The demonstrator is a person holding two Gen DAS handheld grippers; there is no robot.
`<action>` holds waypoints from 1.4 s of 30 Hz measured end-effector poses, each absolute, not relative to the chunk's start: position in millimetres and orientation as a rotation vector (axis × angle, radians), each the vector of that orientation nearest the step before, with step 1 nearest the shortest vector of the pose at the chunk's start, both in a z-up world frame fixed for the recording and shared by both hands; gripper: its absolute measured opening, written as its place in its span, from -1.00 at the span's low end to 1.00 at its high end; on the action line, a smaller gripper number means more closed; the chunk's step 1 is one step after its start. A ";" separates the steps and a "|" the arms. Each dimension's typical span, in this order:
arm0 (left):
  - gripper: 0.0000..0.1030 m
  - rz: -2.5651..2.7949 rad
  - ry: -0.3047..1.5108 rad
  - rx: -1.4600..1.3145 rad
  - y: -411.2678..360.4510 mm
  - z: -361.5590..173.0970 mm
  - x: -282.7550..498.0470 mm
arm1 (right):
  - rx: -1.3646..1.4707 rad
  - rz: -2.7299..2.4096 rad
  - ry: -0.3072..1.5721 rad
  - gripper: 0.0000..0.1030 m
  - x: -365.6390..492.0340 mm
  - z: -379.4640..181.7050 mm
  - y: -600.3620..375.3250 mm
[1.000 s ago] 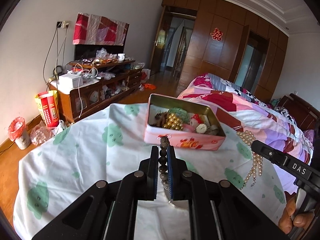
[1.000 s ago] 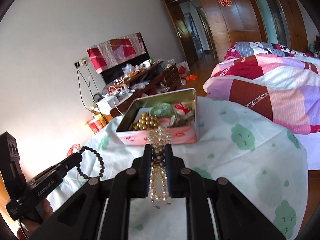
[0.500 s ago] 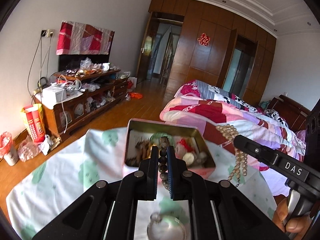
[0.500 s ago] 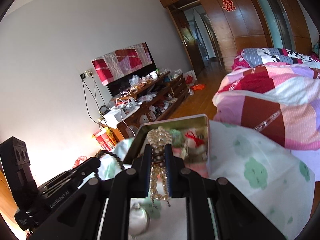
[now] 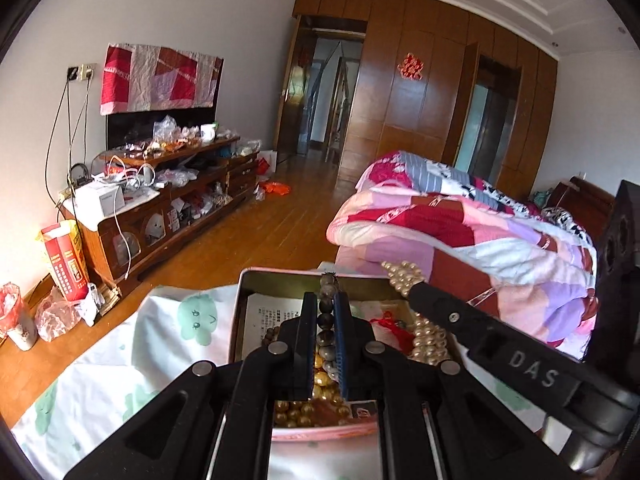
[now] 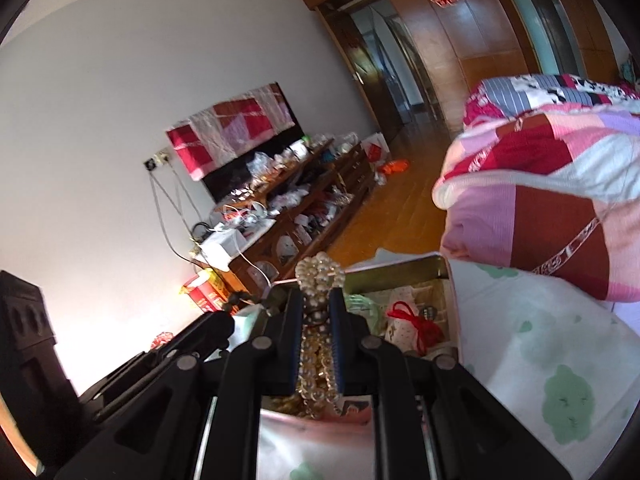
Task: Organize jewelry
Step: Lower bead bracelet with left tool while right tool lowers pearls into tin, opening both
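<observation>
- Pearl strand is sitting pinched in the right claw, hanging over the open tin; dark bead bracelet is sitting clamped in the left claw, also above the tin.
- Tin is resting on a green-printed sheet and already holding gold beads, a red tassel, and a printed leaflet.
- Judgement: both pieces are awaiting release; nearly done.
- "DAS" is reading clearly on the right claw's arm; leaflet text too small.

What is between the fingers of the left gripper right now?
A strand of dark beads is pinched between the fingers of the left gripper, held over the open tin. The left wrist view shows it.
</observation>
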State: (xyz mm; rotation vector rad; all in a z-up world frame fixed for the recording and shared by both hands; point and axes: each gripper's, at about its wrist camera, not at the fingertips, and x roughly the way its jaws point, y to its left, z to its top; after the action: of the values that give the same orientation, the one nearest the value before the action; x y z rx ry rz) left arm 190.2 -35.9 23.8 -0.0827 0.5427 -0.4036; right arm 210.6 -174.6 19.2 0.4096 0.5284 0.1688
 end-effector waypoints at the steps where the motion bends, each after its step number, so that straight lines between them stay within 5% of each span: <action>1: -0.86 -0.401 0.550 -0.082 -36.8 21.1 192.3 | 0.423 0.168 0.545 -0.70 216.4 12.9 -176.4; 36: -0.84 -0.268 0.703 0.053 -43.8 -23.2 222.3 | 0.358 0.116 0.629 -0.66 230.1 -27.1 -178.7; 39: -0.75 -0.267 0.697 0.078 -48.6 -23.2 220.7 | 0.380 0.103 0.566 -0.23 219.8 -17.6 -183.8; 40: -0.71 -0.267 0.695 0.083 -49.9 -23.4 219.8 | 0.382 0.087 0.542 0.10 215.7 -14.4 -185.4; 42: -0.41 -0.264 0.687 0.086 -49.7 -22.6 217.8 | 0.391 0.055 0.502 0.24 207.8 -8.6 -188.9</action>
State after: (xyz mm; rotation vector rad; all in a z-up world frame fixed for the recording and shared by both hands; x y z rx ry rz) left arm 217.8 -49.7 -22.6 0.0860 0.6872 -0.2637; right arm 207.8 -188.9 -8.6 0.3912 0.5021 0.0554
